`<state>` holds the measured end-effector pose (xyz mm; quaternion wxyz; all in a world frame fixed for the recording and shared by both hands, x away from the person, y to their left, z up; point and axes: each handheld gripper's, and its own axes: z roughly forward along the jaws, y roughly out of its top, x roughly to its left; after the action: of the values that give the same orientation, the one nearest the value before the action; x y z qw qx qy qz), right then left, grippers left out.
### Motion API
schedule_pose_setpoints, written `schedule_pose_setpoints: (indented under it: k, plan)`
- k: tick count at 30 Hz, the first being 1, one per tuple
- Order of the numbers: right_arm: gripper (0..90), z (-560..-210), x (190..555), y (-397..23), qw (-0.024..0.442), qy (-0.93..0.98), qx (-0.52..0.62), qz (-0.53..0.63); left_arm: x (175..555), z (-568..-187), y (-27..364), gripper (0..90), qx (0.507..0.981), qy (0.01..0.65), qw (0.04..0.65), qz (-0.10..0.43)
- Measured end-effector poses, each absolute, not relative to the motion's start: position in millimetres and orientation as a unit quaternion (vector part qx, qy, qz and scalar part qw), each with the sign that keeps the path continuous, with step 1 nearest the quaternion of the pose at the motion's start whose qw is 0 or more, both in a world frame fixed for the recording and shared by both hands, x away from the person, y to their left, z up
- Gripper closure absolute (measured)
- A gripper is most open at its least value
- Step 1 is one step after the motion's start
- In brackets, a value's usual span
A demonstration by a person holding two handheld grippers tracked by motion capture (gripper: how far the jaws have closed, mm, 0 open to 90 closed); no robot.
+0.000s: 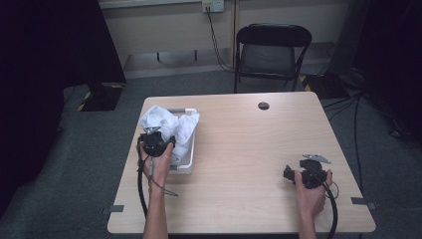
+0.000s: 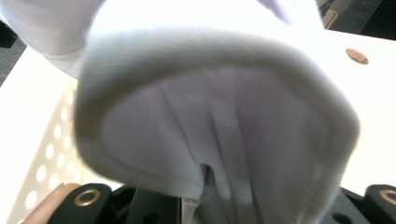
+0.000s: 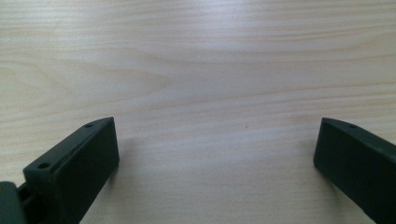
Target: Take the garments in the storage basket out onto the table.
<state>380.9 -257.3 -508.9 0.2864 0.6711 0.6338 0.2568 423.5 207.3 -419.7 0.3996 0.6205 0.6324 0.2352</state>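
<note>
High view: wooden table, grey carpet.

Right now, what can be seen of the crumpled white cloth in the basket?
The crumpled white cloth is soft, knit-looking fabric bunched in folds, heaped above the rim of the white perforated plastic basket at the table's left. The left gripper is at its near side; in the left gripper view a thick hemmed edge drapes over the jaws.
</note>
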Motion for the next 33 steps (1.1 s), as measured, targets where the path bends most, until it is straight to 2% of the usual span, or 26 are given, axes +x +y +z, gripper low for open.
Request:
schedule_pose_setpoints:
  k: [22,33]
  plan:
    - [0.0,-509,381,-257,0.287,0.633,0.672,0.256,404,-390,208,71.1,0.605,0.612,0.442,0.252]
    - [0.0,-509,381,-257,0.287,0.633,0.672,0.256,398,-382,189,71.0,0.617,0.591,0.449,0.262]
